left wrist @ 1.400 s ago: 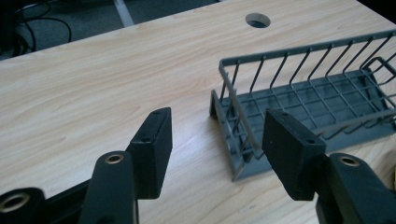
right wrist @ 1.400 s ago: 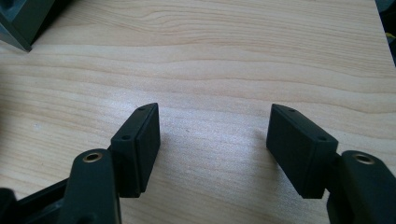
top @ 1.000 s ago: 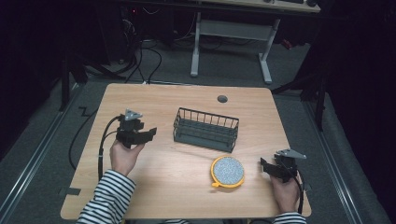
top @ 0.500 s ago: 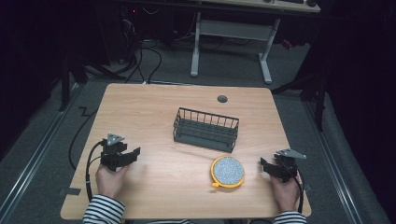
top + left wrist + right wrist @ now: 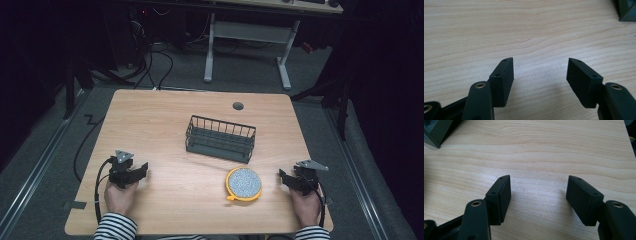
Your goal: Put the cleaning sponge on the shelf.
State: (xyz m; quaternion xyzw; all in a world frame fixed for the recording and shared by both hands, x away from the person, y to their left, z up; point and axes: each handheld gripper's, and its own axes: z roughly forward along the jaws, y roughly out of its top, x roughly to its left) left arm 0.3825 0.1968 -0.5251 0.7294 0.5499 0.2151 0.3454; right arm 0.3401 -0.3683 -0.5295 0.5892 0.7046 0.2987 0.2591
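Note:
A dark wire basket [image 5: 220,138] stands at the middle of the wooden table [image 5: 165,115]. In front of it and to the right lies a round grey disc with an orange rim [image 5: 243,184]. My left gripper [image 5: 140,170] rests near the front left of the table, open, jaws pointing right, nothing between them [image 5: 540,72]. At the front right my right gripper [image 5: 284,178] lies open just right of the disc, with bare wood between its jaws [image 5: 539,188]. A corner of the basket [image 5: 436,131] shows at the top left of the right gripper view.
A dark round grommet [image 5: 238,106] sits in the table near its far edge. Cables [image 5: 87,150] trail off the left side onto the floor. A white desk frame [image 5: 245,35] stands beyond the table. The basket's corner [image 5: 626,11] shows at the top right of the left gripper view.
My left gripper has drawn back toward the front edge and down onto the table, away from the basket. The right gripper, basket and disc have stayed put.

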